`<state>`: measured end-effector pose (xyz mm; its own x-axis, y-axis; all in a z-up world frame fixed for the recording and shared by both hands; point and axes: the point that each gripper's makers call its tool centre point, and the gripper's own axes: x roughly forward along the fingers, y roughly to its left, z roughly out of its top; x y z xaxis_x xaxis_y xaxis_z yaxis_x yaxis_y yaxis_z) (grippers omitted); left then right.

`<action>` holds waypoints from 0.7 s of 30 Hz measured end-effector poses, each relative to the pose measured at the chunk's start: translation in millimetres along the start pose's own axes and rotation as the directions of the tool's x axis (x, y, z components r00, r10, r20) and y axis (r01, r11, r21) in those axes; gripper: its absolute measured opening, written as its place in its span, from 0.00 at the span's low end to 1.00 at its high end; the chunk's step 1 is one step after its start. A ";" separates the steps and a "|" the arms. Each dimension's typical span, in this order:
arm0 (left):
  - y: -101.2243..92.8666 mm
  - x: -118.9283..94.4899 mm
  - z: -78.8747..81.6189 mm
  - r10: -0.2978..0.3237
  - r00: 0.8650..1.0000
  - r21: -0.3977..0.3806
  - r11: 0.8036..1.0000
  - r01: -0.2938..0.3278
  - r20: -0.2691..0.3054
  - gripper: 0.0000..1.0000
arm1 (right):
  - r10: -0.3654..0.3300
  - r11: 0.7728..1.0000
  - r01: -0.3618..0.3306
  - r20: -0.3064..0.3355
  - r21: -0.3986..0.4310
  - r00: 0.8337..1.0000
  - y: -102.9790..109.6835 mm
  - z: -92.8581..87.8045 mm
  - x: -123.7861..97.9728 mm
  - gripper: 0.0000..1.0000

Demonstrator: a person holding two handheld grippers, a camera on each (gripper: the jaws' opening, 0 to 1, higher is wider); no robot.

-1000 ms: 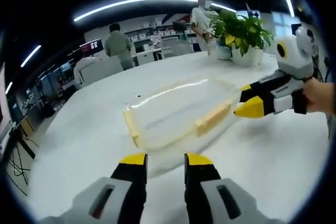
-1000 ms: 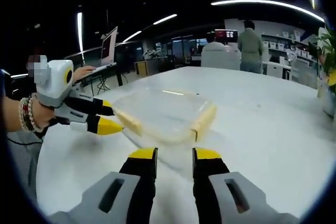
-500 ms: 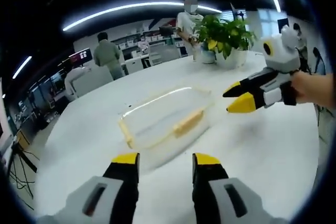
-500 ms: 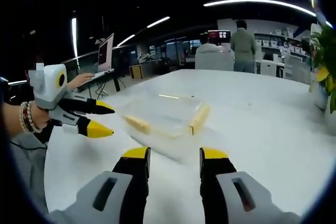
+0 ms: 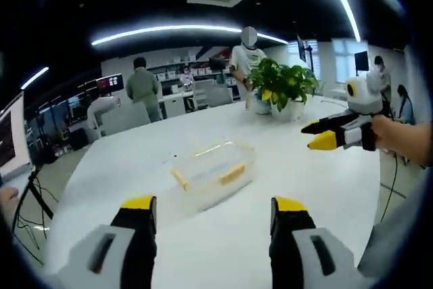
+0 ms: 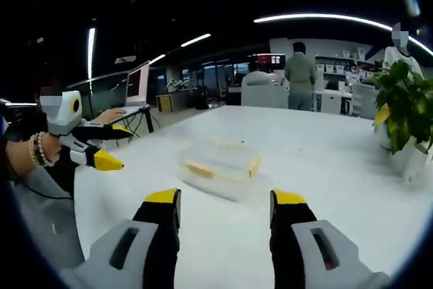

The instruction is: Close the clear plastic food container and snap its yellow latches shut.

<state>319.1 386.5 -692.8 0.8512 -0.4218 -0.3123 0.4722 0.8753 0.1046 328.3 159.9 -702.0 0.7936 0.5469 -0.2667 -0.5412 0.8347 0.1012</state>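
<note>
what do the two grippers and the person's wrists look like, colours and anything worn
Both grippers match: the left gripper and the right gripper each have two black jaws capped with yellow tips, rising from grey housings with dark slots. From the side, each carries a white box with a yellow-ringed lens. The wrist behind the left gripper wears beaded bracelets.

We can't tell if the box (image 5: 212,172) lid is fully seated or if the latches (image 5: 231,173) are snapped; it's small in the left gripper view and motion-blurred in the right gripper view (image 6: 220,166). At 3 o'clock in the left gripper view, the person's arm behind the right gripper (image 5: 321,135) is cut by the edge. In the right gripper view the plant (image 6: 404,113) pot at 3 o'clock is cropped. Background shelves are too small to read.
</note>
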 end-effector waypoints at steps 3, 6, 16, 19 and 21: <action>9.4 -26.9 -4.5 0.012 1.000 -0.001 1.000 -0.012 -0.003 0.67 | -0.054 0.998 0.055 0.071 -0.010 0.996 3.4 13.0 -22.0 0.47; 19.4 -56.4 -8.2 0.033 0.999 -0.004 0.999 -0.033 0.001 0.66 | -0.063 0.998 0.065 0.087 -0.013 0.994 14.6 14.0 -41.4 0.51; 38.2 -143.4 -32.2 0.104 0.995 -0.005 0.995 -0.103 0.007 0.65 | -0.159 0.987 0.157 0.091 0.034 0.983 31.1 -6.3 -99.1 0.52; 39.7 -158.7 -35.9 0.141 0.990 0.023 0.990 -0.142 0.026 0.65 | -0.184 0.983 0.182 0.075 0.022 0.980 35.1 -16.4 -106.5 0.52; 42.4 -164.3 -40.1 0.162 0.987 0.068 0.984 -0.162 0.012 0.65 | -0.195 0.981 0.194 0.060 0.022 0.979 38.4 -23.5 -109.4 0.52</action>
<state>190.1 502.4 -674.9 0.9190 -0.2773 -0.2802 0.3423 0.9139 0.2183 214.1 130.6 -691.5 0.8992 0.3762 -0.2236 -0.3705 0.9263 0.0685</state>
